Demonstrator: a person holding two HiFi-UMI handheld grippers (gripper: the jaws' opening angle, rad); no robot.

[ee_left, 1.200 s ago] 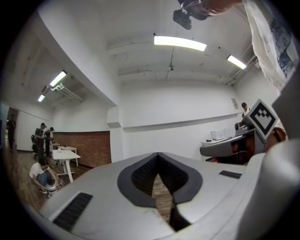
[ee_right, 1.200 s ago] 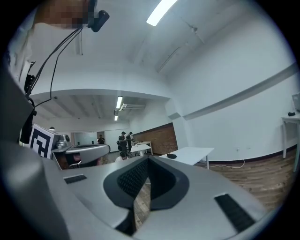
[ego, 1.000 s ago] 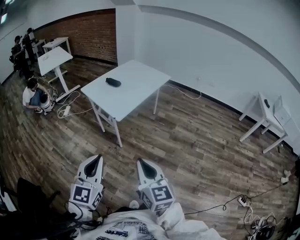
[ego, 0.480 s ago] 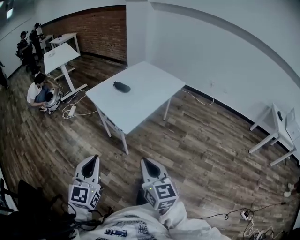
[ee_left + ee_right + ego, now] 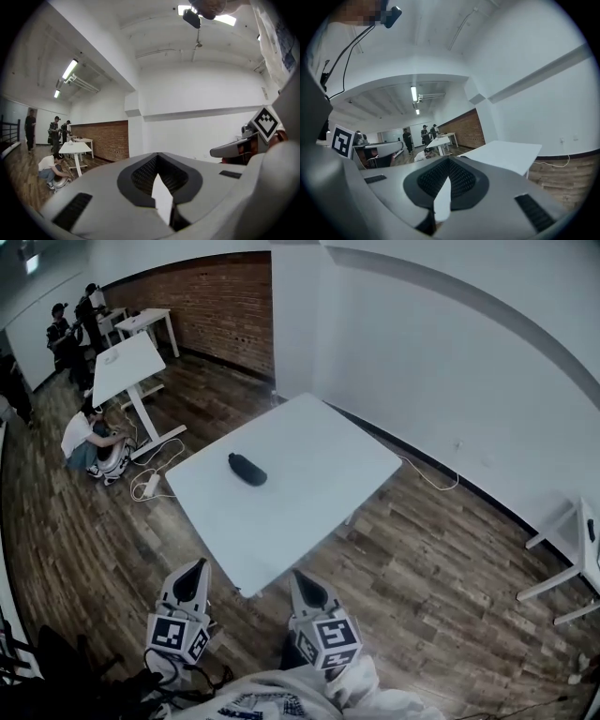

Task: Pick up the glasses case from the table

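The left gripper (image 5: 193,566) is hovering at 7 o'clock of the white table (image 5: 319,451), jaws together and empty. Only the head view is showing the glasses case (image 5: 247,469), lying left of the table's centre with its long axis running 10 to 4 o'clock. The right gripper (image 5: 302,577) is hovering at 6 o'clock, jaws likewise together and empty.

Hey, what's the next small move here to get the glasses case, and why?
Probably a step forward, up to the white table. The dark glasses case lies near its middle, while the left gripper and right gripper sit short of its near corner, over the wooden floor, both with jaws together and empty, so neither looks able to reach the case yet.
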